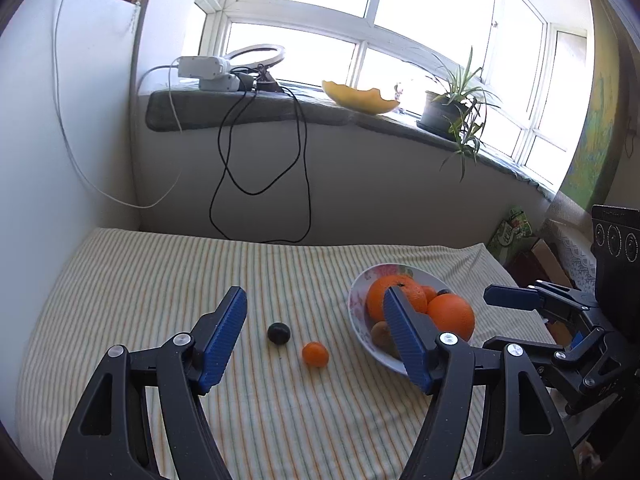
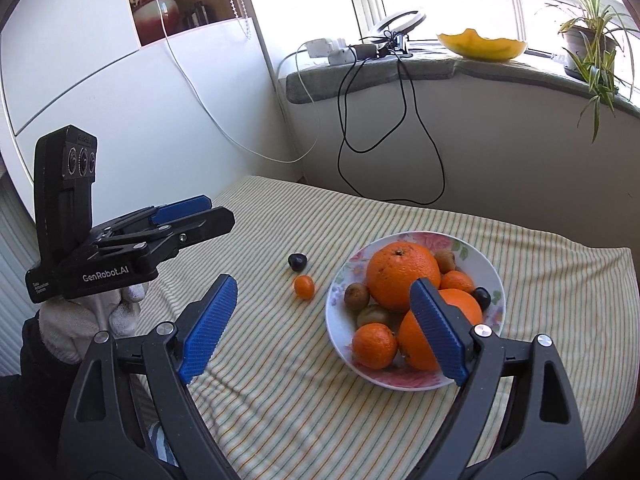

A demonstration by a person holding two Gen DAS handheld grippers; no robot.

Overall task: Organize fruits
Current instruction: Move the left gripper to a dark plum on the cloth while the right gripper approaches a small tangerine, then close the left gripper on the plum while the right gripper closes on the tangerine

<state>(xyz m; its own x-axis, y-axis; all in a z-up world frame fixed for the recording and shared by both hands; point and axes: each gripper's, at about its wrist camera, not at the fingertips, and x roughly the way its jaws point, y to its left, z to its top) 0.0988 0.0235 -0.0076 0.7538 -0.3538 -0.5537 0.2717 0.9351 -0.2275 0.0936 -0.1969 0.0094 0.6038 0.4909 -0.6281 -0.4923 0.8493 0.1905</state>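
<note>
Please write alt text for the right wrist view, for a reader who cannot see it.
A floral bowl on a striped tablecloth holds oranges, tangerines and kiwis, while a small orange fruit and a dark plum lie loose on the cloth to its left. The open right gripper frames the foreground; the left gripper, held by a gloved hand, hovers at left.

On the tablecloth ahead of me, a plum lies just behind a kumquat — both left of the bowl, where fruit sits piled; the windowsill runs behind.
</note>
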